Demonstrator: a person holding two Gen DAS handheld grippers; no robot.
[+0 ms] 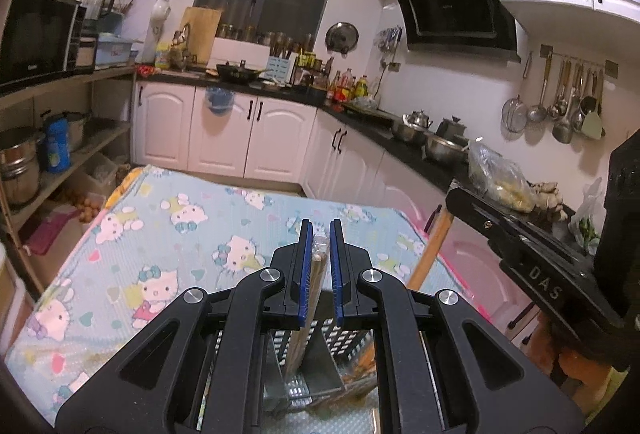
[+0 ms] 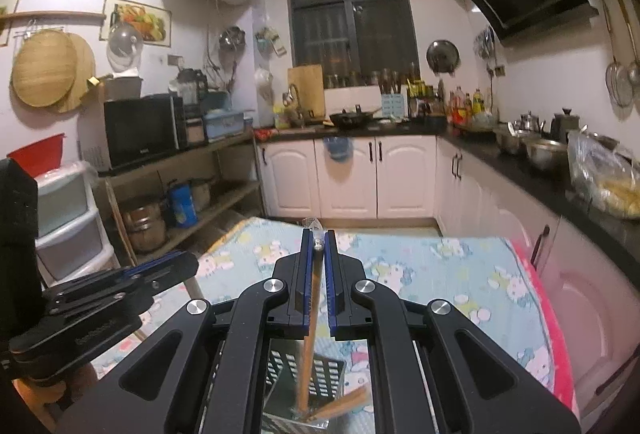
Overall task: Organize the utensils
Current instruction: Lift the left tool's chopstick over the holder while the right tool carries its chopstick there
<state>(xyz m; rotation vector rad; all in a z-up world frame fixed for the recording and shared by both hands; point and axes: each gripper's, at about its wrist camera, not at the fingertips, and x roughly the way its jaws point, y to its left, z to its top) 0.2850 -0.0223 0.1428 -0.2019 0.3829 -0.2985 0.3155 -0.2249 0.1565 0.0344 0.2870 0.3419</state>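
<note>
My left gripper (image 1: 321,230) is shut on a plastic-wrapped bundle of wooden chopsticks (image 1: 316,266), held upright with its lower end inside a perforated metal utensil holder (image 1: 340,346) under the jaws. My right gripper (image 2: 319,240) is shut on a wooden-handled utensil in clear wrap (image 2: 312,306), whose lower end stands in the same metal holder (image 2: 324,374). Another wooden handle (image 2: 344,404) leans inside the holder. The right gripper's body (image 1: 532,266) shows at the right of the left wrist view; the left gripper's body (image 2: 92,310) shows at the left of the right wrist view.
The holder stands on a table with a Hello Kitty cloth (image 1: 168,234). White cabinets (image 1: 280,130) and a black counter with pots (image 1: 436,146) run behind and right. Open shelves with a microwave (image 2: 140,130) stand left. Ladles hang on a wall rail (image 1: 568,102).
</note>
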